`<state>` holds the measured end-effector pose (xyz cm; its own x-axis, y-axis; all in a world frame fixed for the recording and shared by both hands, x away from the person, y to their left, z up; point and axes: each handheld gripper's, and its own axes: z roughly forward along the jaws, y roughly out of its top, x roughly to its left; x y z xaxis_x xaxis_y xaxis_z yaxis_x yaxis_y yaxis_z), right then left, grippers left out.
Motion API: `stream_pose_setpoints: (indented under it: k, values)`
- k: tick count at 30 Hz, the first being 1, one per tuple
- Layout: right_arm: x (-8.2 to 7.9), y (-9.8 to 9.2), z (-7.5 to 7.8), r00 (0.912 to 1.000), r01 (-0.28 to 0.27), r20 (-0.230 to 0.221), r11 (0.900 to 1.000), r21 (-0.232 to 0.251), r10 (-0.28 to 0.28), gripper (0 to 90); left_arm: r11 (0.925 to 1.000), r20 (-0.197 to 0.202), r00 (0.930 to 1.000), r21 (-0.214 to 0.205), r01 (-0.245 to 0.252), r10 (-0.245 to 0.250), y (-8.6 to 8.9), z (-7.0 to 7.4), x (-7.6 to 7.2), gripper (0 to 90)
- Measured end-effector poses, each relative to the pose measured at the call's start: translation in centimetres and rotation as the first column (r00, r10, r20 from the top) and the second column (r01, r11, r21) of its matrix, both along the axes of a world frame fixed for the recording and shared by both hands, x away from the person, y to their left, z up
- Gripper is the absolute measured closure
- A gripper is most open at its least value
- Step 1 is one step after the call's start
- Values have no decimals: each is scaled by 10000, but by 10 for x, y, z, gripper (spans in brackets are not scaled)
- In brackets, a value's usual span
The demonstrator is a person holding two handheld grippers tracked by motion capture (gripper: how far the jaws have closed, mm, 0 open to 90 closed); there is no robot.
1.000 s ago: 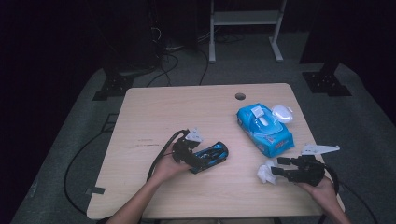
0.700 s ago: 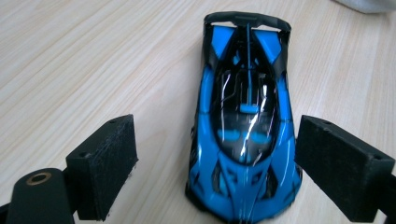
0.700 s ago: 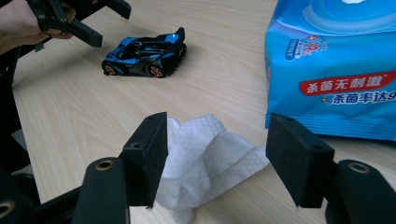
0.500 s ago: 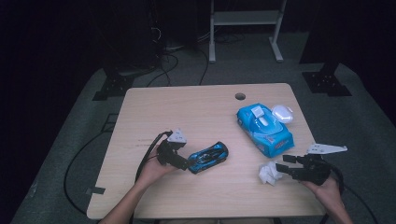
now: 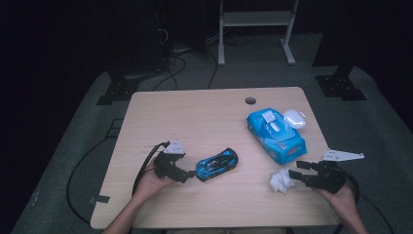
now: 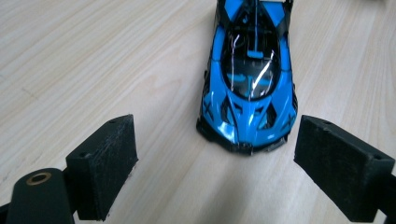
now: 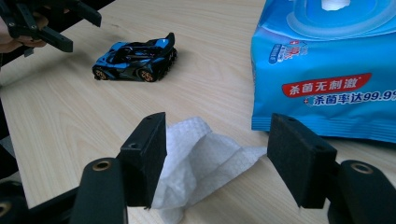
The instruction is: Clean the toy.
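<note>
Backing off to the left, my left gripper [image 5: 187, 174] has let go of the glossy blue and black toy sports car [image 5: 217, 164], which now stands free on its wheels on the pale wooden worktop [image 5: 204, 117], left of centre and toward the near edge. In the left gripper view the car's nose [image 6: 247, 93] points at me just beyond my jaws, which are released and spread wide to either side of it, touching nothing; I judge I keep them lined up on it so I can take it again without hunting. My right gripper [image 5: 294, 174] has hardly shifted, near the right front corner, and its jaws have just been opening a little further around the crumpled white wet wipe [image 7: 205, 154], which lies loose between them. Beyond it, further right and farther back, sits the blue plastic pack of wet wipes [image 5: 275, 135], likely the wipe's source.
</note>
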<state>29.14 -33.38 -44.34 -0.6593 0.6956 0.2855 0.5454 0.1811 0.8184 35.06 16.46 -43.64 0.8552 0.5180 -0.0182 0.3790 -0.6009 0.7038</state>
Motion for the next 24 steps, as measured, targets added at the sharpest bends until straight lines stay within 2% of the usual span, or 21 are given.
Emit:
stream_pose_setpoints:
  k: [6,8,13,14,21,24]
  values:
    - [-1,-1,0,10000,67,34,10000,6,-67,366,9998,27,9998,-107,-192,192,9,1,-4,123]
    - [-1,-1,0,10000,73,44,10000,8,-73,366,9991,1,9994,-263,-345,345,12,1,-5,118]
    - [-1,-2,-1,9999,106,67,9999,5,-106,364,9984,40,9987,-216,-517,518,20,-1,-7,108]
    - [-1,-2,-1,9999,118,53,9999,12,-118,364,9978,6,9983,-325,-584,585,21,-1,-7,108]
    - [-3,-3,-2,9998,189,33,9998,21,-189,364,9967,-117,9970,-284,-764,761,30,-5,-9,98]
    - [-3,-3,-2,9998,210,54,9998,25,-210,364,9945,-283,9955,-502,-918,905,37,-6,-11,108]
